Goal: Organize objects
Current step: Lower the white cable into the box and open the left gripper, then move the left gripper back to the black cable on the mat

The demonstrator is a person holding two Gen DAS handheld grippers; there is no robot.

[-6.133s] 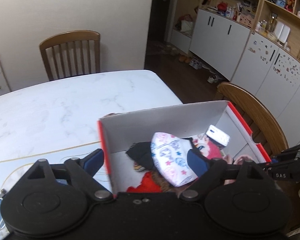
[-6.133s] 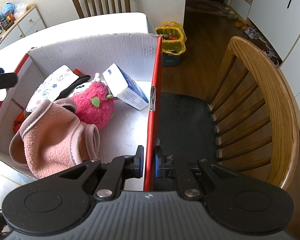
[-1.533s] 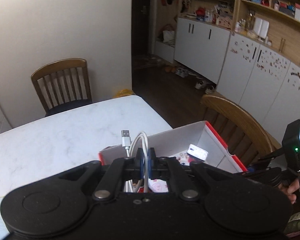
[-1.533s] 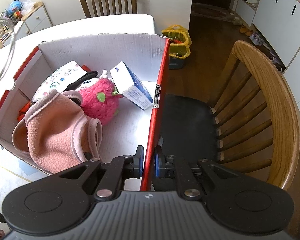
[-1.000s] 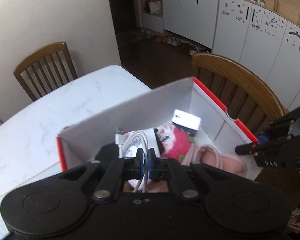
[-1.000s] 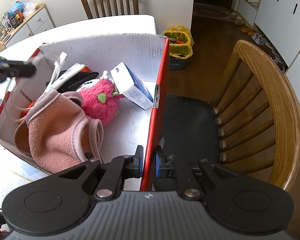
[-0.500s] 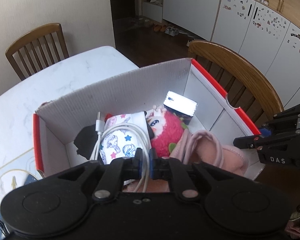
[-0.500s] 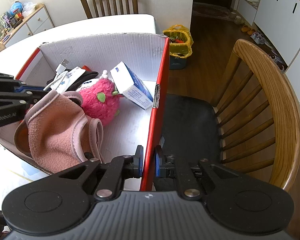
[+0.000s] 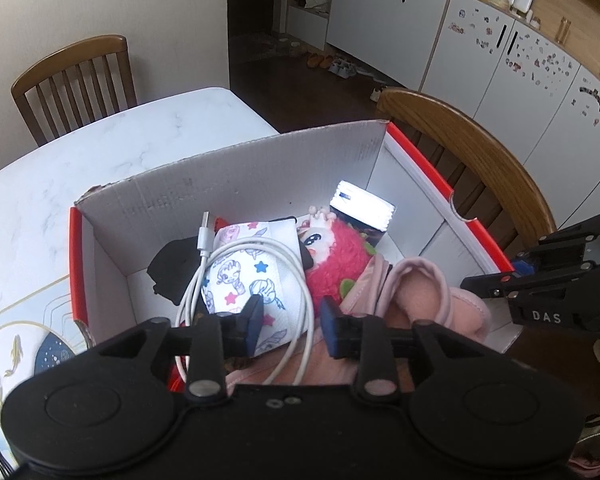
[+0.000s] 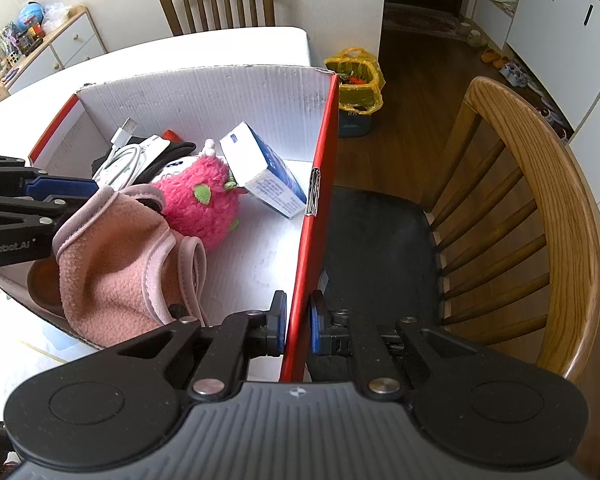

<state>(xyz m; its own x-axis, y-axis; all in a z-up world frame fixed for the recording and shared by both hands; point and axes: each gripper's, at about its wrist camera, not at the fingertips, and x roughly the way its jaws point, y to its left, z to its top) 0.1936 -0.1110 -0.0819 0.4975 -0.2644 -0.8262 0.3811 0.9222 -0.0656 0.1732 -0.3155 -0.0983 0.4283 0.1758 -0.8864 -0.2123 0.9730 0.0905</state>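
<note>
right gripper (image 10: 298, 330) clamped on the box (image 10: 318, 152) wall to steady it; left gripper (image 9: 288, 318) opening over the white cable (image 9: 236, 264), pads clear (dropping it), coil resting on the printed pouch (image 9: 256, 276) inside.

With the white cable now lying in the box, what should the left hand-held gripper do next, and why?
Probably lift the left hand-held gripper straight up out of the box. Its jaws are opening, and the white cable lies coiled on the patterned pouch, one strand passing between the pads, neither pressing it.
</note>
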